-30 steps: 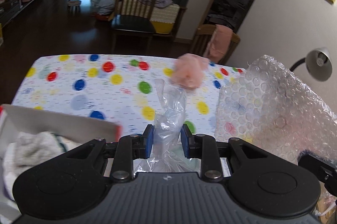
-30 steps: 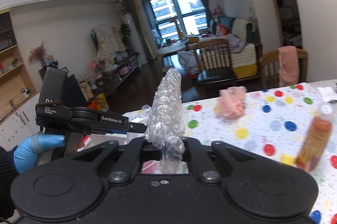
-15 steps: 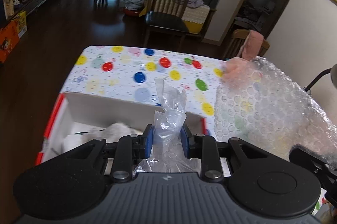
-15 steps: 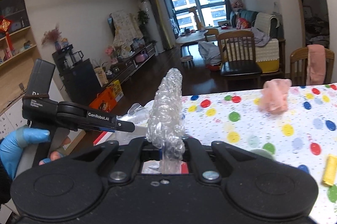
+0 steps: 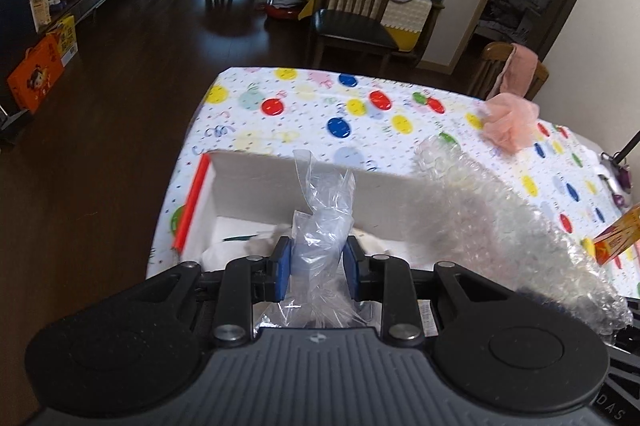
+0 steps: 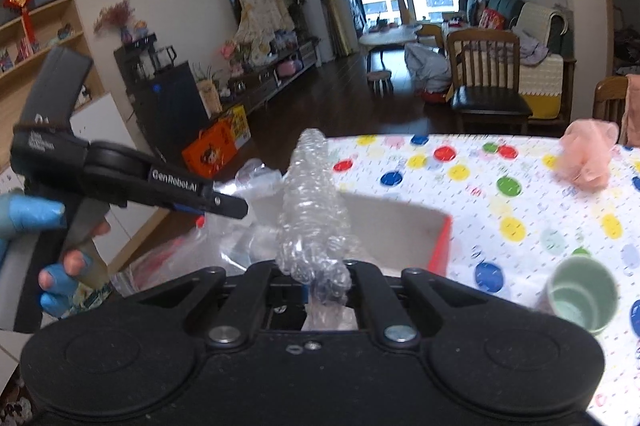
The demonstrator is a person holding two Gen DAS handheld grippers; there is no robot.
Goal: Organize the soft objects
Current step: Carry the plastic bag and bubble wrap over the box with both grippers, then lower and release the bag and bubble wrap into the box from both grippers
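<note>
The left gripper has its blue-padded jaws pinched on a crumpled clear plastic bag, which stands up between them directly over the open white box with a red rim. White soft material lies inside that box. The right gripper has its jaws clamped tight on a bunched sheet of bubble wrap, whose twisted end rises above the jaws while the rest trails at the right edge of the left wrist view, beside the box. The box sits at the near corner of the surface, covered in a polka-dot cloth. A pink mesh pouf lies farther back on the cloth, well apart from the box. A pale green cup stands near the right gripper. A blue-gloved hand holds the left gripper's handle.
</note>
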